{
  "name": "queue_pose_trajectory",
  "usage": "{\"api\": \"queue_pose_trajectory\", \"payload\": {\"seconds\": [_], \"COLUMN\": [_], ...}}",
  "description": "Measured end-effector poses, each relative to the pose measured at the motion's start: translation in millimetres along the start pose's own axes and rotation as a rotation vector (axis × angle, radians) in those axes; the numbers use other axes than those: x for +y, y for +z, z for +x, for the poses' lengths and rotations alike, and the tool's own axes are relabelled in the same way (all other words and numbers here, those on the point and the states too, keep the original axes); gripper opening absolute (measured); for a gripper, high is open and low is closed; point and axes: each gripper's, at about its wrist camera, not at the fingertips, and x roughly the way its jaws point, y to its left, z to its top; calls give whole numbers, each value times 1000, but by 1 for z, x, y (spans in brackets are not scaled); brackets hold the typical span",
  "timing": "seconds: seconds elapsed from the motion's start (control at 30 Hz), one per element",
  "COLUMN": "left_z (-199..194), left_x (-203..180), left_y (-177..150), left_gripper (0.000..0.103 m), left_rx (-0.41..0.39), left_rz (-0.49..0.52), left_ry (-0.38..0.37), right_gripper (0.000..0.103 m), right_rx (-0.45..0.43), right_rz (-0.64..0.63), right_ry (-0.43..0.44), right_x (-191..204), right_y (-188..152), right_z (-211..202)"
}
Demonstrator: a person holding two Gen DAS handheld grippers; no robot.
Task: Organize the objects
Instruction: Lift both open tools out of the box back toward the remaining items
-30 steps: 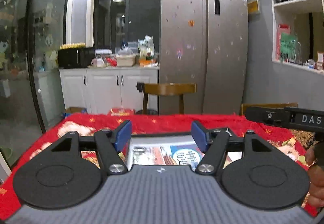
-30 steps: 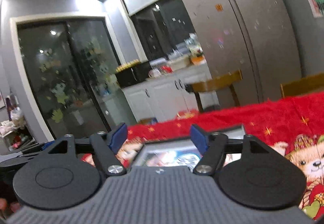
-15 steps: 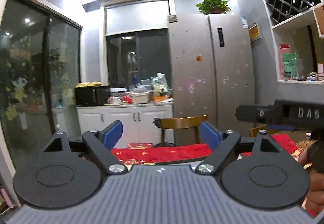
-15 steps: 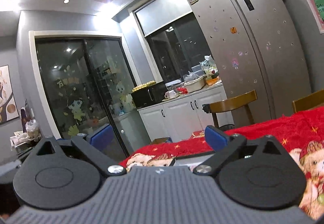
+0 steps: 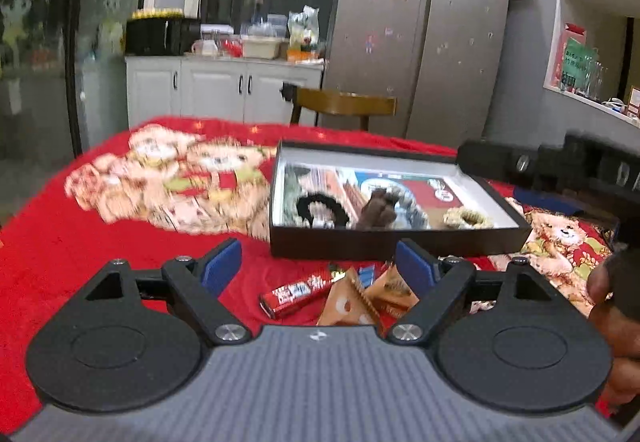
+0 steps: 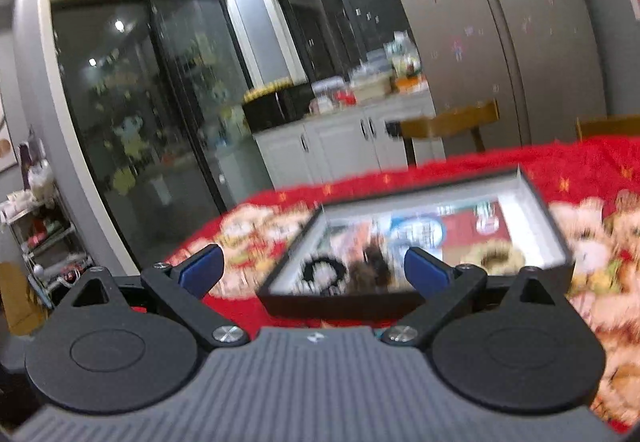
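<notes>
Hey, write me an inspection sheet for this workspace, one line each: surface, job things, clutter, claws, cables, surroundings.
Surface: red bear-print tablecloth covers the table.
Job's things: shallow black box, open, holding a black scrunchie, a brown scrunchie and a cream scrunchie; red snack bar and tan snack packets lie on the cloth in front of the box.
Clutter: nothing seen.
Claws: left claw open, empty, above the snacks; right claw open, empty, facing the box.
Cables: nothing seen.
Surroundings: fridge, wooden chair, white cabinets, wall shelving.
</notes>
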Motion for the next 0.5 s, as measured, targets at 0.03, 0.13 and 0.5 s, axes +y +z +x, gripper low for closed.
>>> {"api": "queue_pose_trajectory", "payload": {"seconds": [0.03,0.13,0.5], "left_z": [6,18,61], "left_x": [-2,-1,-16], "left_y": [-2,-6,-31], "left_gripper": [87,87,75], "left_rx": [5,23,104], "left_rz": [0,0,76], "left_ry": [-3,-13,-15], "right_gripper": [99,94,85], "right_rx": [21,84,242], "right_rz": [0,20,50], "right_ry": [-6,-8,-5], "right_x": [-2,-8,-18], "right_y": [-4,-16,-41], "right_z": [4,15,47]}}
